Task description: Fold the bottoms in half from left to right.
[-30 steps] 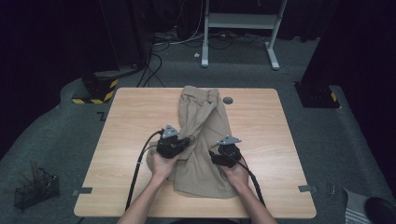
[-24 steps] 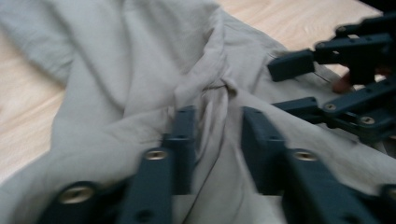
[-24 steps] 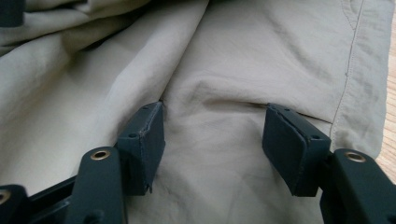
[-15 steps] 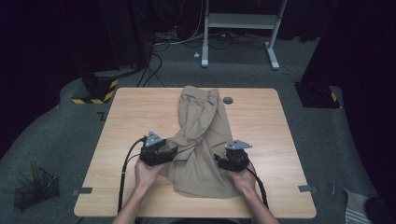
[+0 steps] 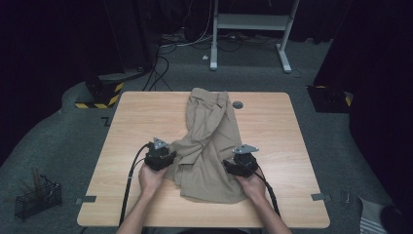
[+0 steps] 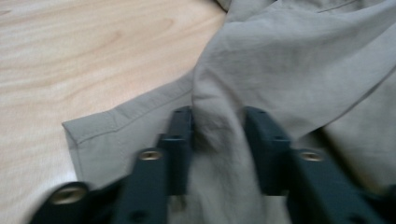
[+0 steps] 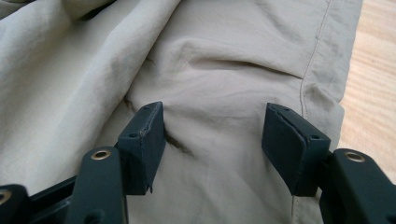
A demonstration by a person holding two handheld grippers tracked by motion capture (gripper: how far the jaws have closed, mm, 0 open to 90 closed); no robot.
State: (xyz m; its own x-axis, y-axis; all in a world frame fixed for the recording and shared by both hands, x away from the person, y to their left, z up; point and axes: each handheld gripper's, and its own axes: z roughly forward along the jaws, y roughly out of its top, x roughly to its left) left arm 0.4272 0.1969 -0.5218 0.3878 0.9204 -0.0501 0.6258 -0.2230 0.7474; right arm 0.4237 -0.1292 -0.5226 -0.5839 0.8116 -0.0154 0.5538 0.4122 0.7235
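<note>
A pair of beige trousers (image 5: 209, 141) lies crumpled on the wooden table (image 5: 141, 122), waistband at the far end. My left gripper (image 5: 169, 158) is at the garment's left edge. In the left gripper view its jaws have just been closing and pinch a raised fold of the cloth (image 6: 289, 56); the left gripper (image 6: 218, 119) has fabric filling the gap. My right gripper (image 5: 234, 165) rests on the near right part of the trousers. In the right gripper view the right gripper (image 7: 215, 116) stands open, jaws wide apart over flat, slightly wrinkled fabric (image 7: 224, 56) beside a side seam.
A small grey round disc (image 5: 237, 104) sits on the table beyond the waistband. Bare wood lies left and right of the garment. On the floor are a wire basket (image 5: 36, 197), a yellow-and-black striped block (image 5: 97, 95), cables and a white desk frame (image 5: 253, 24).
My left gripper has moved left and a little nearer, from the middle of the trousers to their left edge, and has closed on a fold. The right gripper has stayed put.
</note>
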